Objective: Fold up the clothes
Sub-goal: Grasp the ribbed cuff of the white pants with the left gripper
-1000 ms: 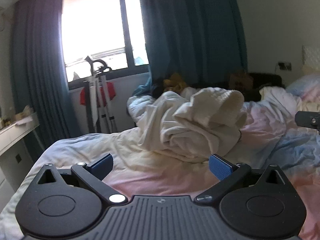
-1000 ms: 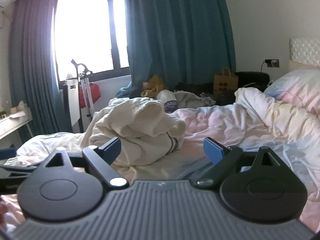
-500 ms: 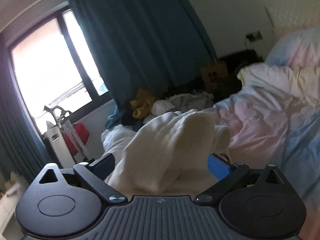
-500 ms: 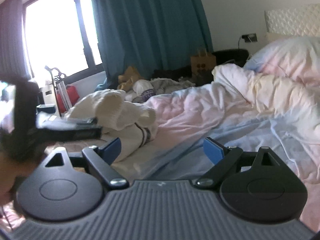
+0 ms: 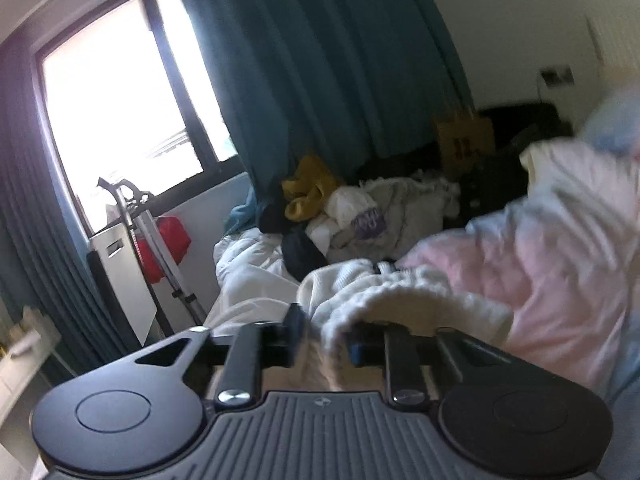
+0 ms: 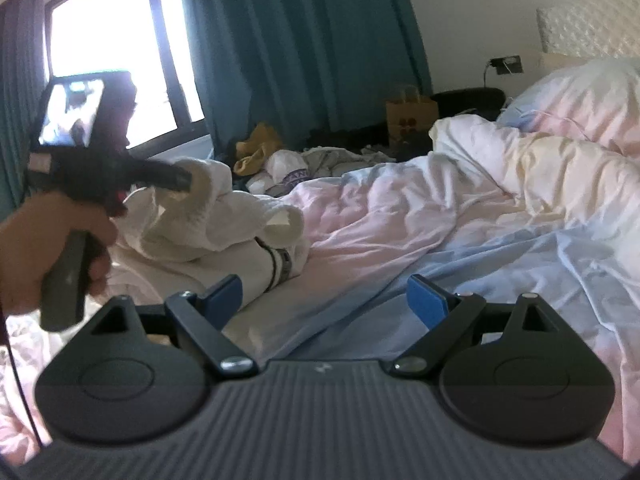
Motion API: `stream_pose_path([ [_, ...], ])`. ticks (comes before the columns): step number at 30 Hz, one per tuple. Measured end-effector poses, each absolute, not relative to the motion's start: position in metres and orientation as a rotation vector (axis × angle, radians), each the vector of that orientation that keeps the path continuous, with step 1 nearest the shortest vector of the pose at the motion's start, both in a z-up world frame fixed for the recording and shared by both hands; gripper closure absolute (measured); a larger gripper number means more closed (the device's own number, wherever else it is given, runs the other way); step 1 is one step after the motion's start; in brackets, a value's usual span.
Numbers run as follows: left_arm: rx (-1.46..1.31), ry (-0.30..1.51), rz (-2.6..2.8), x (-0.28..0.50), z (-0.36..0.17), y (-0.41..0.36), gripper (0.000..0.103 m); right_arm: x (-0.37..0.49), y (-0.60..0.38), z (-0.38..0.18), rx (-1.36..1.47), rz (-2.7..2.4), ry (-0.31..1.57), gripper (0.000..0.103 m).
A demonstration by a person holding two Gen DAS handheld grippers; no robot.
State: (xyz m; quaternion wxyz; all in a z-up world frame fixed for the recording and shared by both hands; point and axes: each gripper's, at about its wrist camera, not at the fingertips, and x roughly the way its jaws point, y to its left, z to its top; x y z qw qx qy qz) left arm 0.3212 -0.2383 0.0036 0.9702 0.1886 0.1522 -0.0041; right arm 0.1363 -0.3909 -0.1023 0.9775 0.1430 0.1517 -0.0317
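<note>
A crumpled cream-white knit garment lies on the bed at the left of the right wrist view. My left gripper is shut on a fold of the cream-white garment, which bunches between its fingers. That gripper also shows in the right wrist view, held by a hand at the top of the garment. My right gripper is open and empty, low over the sheet, to the right of the garment's striped cuff.
A rumpled pink and pale blue duvet covers the bed. A heap of other clothes lies at the far edge below teal curtains. A pillow is at the right, a folded stand by the window.
My left gripper has moved forward onto the garment and closed on a fold of it. My right gripper has stayed open and shifted slightly closer to the bed.
</note>
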Motion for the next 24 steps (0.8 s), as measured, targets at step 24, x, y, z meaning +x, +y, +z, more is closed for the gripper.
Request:
stream_pose_path([
  [24,-0.235,0.399,0.165,0.097,0.028,0.092,0.091,0.093,-0.319,-0.078,0.141,0.260,0.267,0.012],
])
